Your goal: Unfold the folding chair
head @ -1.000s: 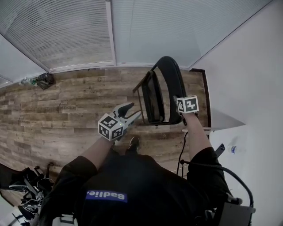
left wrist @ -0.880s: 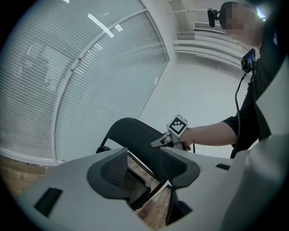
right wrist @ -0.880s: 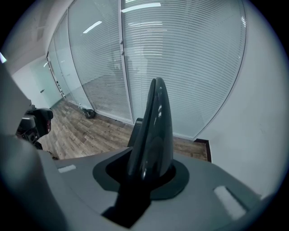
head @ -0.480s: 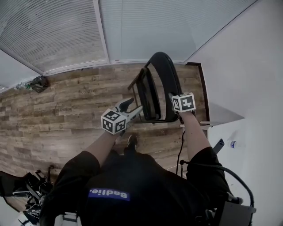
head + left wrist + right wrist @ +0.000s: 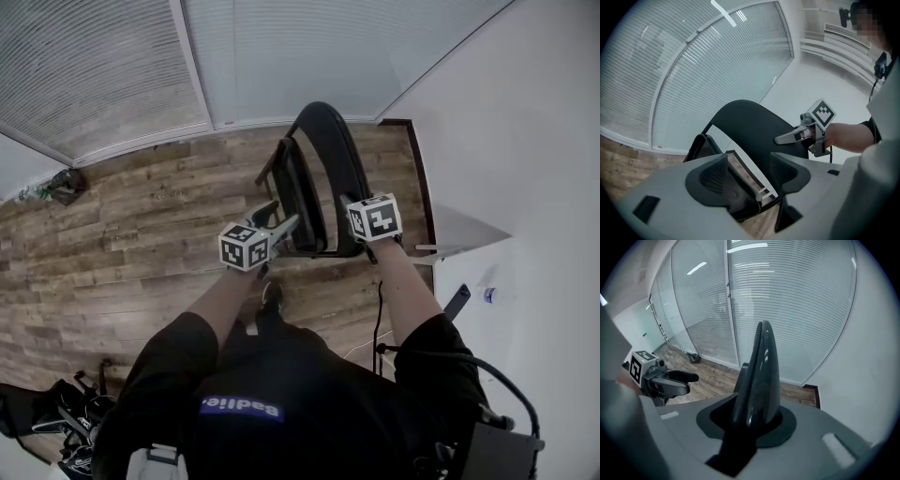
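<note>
So the folding chair (image 5: 323, 169) is standing on the wooden floor (image 5: 141, 234), up in the floor's far right corner where the blinds meet the white wall; it's upright and looks mostly folded, the seat (image 5: 300, 202) tipped up close to the backrest (image 5: 759, 371).

The right gripper (image 5: 752, 420) is clamped on the backrest's top edge; its own view shows the dark shell wedged right between the jaws, so that side is just steadying the chair.

The left gripper (image 5: 747, 173) is the busy one; its jaws have just been opening and now stand wide, with the seat's lower edge (image 5: 743, 206) sitting in the gap. As far as I can tell the pads aren't pressing on it yet, so no grip there.

My read is we're at the reach-for-the-seat step, unfolding itself not started. Next move probably wants the left one pushed a bit further onto that edge, then closed; after that, swing the seat down and away from the back while the right one keeps the backrest from tipping. The legs need room to spread too, and that corner looks a bit tight.
</note>
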The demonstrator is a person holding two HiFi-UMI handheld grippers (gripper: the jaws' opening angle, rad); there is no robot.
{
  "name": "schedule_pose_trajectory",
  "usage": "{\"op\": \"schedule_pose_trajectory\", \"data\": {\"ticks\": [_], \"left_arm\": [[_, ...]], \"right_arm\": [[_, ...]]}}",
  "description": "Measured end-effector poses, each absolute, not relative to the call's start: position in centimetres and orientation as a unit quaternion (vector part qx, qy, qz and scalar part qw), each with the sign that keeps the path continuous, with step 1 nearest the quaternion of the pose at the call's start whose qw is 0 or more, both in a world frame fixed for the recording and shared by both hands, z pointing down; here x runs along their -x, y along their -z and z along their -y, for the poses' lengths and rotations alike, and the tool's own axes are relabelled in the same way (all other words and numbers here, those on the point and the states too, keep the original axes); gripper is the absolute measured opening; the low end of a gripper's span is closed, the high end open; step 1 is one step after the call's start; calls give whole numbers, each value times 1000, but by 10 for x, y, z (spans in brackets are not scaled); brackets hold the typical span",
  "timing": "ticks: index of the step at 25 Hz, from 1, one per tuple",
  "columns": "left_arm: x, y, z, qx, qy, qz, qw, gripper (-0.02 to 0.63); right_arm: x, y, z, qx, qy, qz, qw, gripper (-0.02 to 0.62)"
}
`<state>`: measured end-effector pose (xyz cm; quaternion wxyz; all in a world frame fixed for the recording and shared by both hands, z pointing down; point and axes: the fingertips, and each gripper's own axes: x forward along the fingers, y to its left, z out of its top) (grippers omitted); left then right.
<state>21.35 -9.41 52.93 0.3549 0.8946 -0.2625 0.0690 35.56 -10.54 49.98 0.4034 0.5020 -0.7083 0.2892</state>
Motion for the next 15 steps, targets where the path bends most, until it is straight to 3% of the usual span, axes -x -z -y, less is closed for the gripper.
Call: {"op": "schedule_pose_trajectory", "data": {"ticks": [15], "left_arm": [[-258,-601,119,-877,-99,264,390,287]], "right_arm": [[-355,-503,107,-503,-287,710,401,100]]}}
